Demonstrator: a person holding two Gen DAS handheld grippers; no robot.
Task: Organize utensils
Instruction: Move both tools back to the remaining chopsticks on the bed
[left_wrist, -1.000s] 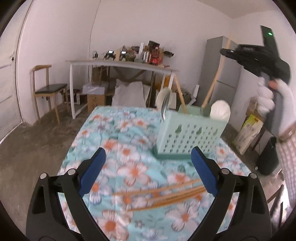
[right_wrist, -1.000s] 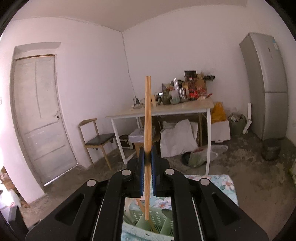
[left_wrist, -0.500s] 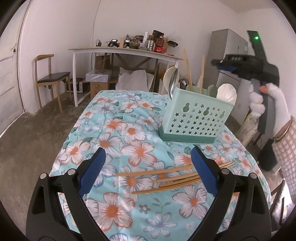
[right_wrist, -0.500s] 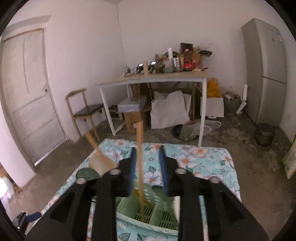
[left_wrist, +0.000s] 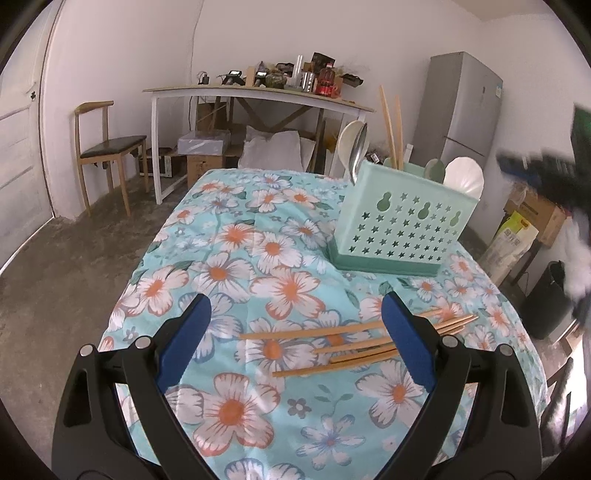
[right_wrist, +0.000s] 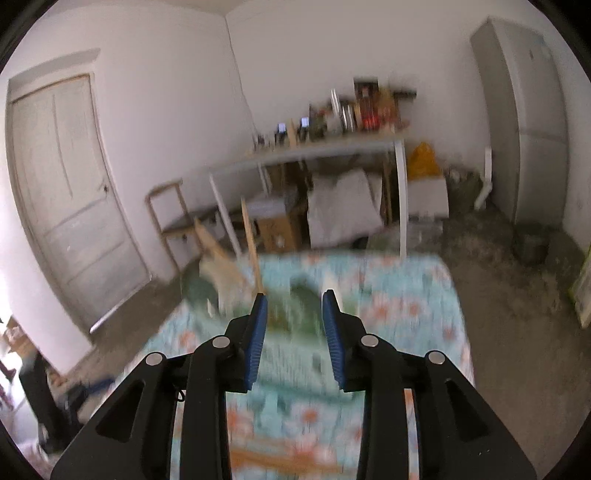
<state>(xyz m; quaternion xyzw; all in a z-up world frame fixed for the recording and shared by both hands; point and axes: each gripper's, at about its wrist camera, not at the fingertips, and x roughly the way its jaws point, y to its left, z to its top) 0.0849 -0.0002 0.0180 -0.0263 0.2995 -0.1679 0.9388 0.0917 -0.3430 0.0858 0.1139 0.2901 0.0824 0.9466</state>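
A mint-green perforated utensil caddy (left_wrist: 400, 225) stands upright on the floral worktop (left_wrist: 229, 266), holding two chopsticks (left_wrist: 391, 129), spoons and ladles; four more wooden chopsticks (left_wrist: 351, 347) lie loosely side by side nearer the camera

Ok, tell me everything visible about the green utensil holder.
The utensil holder is a mint-green plastic box with star cutouts and three gourd-shaped holes, on a darker green base tray. It stands upright on the floral tablecloth. Inside stand two wooden chopsticks, a metal spoon, and white and green spoons. Neither gripper touches it.
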